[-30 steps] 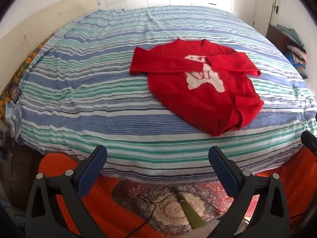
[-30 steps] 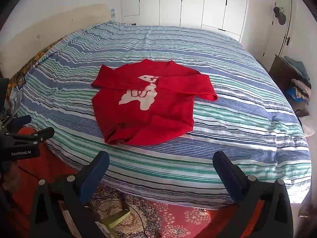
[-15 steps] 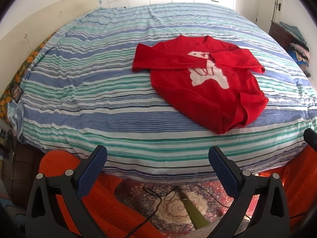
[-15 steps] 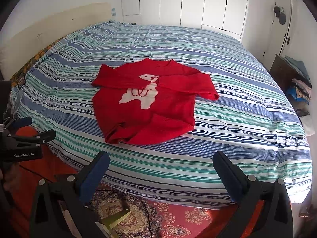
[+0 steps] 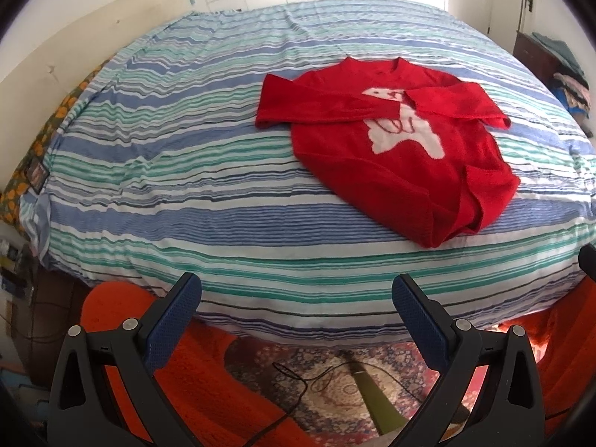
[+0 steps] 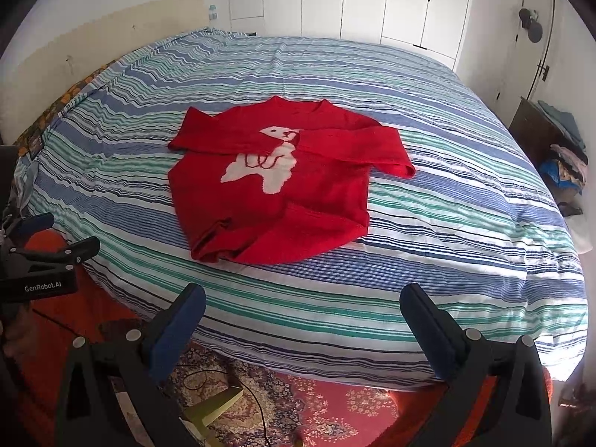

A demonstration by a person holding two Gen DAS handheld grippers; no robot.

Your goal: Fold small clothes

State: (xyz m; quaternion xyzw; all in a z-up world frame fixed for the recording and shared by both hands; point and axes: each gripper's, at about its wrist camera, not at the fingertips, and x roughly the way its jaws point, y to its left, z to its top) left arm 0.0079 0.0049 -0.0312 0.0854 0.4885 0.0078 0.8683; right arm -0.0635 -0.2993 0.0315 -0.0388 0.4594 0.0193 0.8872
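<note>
A small red sweater [image 5: 395, 141] with a white animal on its chest lies on the striped bed [image 5: 193, 171], both sleeves folded across the front and the hem bunched up. It also shows in the right wrist view [image 6: 275, 182]. My left gripper [image 5: 296, 298] is open and empty, held off the bed's near edge, below and left of the sweater. My right gripper [image 6: 302, 307] is open and empty, off the near edge in front of the sweater. The left gripper also shows at the right wrist view's left edge [image 6: 48, 238].
A patterned red rug [image 6: 327, 402] with a black cable [image 5: 298, 380] lies on the floor below the bed. Orange fabric [image 5: 123, 298] sits by the bed's near edge. A beige headboard [image 6: 93, 37] is at the left. A dark dresser with piled clothes [image 6: 555, 149] stands at the right.
Both grippers have moved a little closer to the bed; the sweater sits slightly larger and further right in the left wrist view. The sweater has not moved. Both grippers stay open.
</note>
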